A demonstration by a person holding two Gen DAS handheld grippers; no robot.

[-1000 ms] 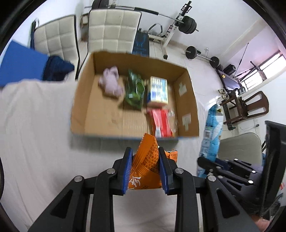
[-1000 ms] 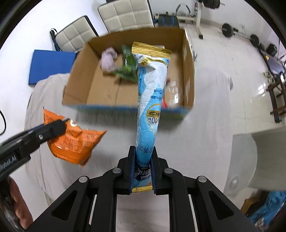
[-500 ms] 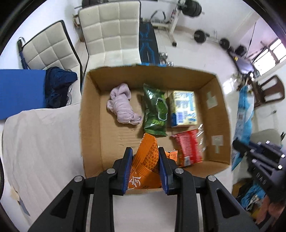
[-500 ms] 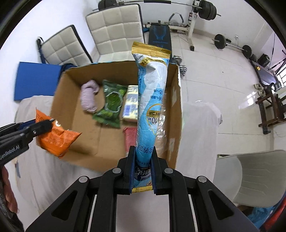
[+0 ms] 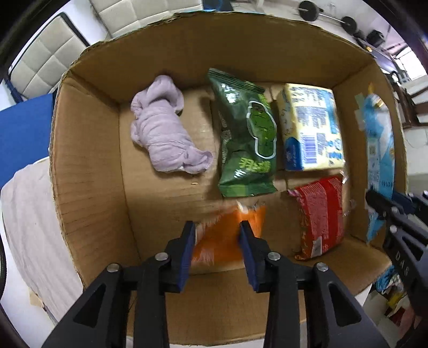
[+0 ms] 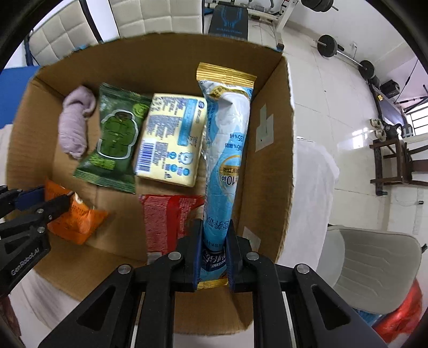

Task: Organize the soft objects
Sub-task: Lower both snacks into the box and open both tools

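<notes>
A cardboard box holds a lilac cloth, a green snack bag, a yellow-blue pack and a red packet. My left gripper is open inside the box; the blurred orange snack bag lies between its fingers on the box floor. My right gripper is shut on a long light-blue packet and holds it over the box's right side, next to the right wall. The orange bag and left gripper also show in the right wrist view.
The box stands on a table with a pale cloth. White padded chairs and gym weights stand beyond it on the tiled floor. A grey chair is at the right.
Both grippers moved forward and down into the box. My left gripper opened and the orange bag dropped from its grip. The right still holds the blue packet.
</notes>
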